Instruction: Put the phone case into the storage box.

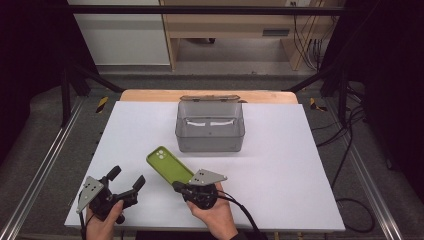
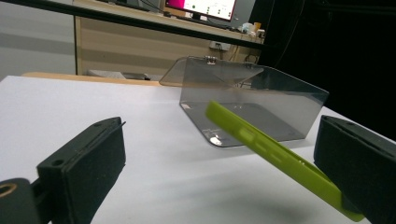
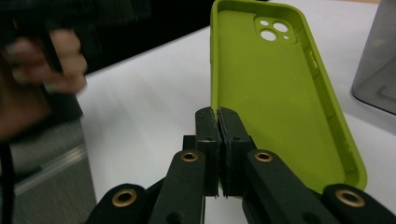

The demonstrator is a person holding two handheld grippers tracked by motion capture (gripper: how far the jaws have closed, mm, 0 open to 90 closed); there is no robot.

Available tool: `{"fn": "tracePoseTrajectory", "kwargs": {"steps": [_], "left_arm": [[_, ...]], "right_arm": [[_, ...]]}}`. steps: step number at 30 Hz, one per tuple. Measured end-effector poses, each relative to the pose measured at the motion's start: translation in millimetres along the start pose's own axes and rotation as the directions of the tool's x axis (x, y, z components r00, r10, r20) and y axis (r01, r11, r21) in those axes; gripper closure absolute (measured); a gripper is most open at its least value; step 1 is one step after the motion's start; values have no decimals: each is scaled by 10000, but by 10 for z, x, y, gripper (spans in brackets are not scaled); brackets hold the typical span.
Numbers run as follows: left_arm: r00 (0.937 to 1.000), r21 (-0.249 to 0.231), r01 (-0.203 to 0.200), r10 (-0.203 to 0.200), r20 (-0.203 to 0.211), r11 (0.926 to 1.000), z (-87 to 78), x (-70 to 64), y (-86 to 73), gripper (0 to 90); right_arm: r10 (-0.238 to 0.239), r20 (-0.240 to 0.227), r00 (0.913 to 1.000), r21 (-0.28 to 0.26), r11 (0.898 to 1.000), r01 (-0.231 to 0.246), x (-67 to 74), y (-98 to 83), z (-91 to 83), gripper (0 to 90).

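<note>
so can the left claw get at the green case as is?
Probably yes. The left claw is open and empty beside the case, which the right claw holds by one edge, tilted off the table. Its far end sticks out free, with bare table between.

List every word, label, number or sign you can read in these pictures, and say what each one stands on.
None can be read.
green phone case: no lettering shows.
clear plastic box: white strips inside, too small to tell.
monitor beyond the table: its lit screen is too blurred to read.
right gripper, left gripper: no markings.
</note>
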State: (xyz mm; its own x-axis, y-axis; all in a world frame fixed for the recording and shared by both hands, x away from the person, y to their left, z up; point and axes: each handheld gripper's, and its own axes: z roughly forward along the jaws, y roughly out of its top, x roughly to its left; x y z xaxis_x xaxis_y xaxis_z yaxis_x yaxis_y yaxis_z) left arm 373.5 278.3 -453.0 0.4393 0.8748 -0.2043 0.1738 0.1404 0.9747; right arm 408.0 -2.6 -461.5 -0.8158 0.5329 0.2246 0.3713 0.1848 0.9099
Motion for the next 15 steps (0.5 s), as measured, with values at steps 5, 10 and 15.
{"fn": "tracePoseTrajectory", "kwargs": {"steps": [5,10,15], "left_arm": [[9999,-3,118,-118,-43,9999,23,-99,-12,22],[9997,-89,224,-224,-24,9997,42,-172,-35,24],[9993,-289,348,-352,-112,9990,43,-185,-29,24]], "right_arm": [[422,56,9991,-741,9964,-417,122,-2,3,880],[681,393,9969,-1310,9894,-624,163,-30,-7,880],[687,656,9955,-1727,9834,-565,238,-32,5,880]]}}
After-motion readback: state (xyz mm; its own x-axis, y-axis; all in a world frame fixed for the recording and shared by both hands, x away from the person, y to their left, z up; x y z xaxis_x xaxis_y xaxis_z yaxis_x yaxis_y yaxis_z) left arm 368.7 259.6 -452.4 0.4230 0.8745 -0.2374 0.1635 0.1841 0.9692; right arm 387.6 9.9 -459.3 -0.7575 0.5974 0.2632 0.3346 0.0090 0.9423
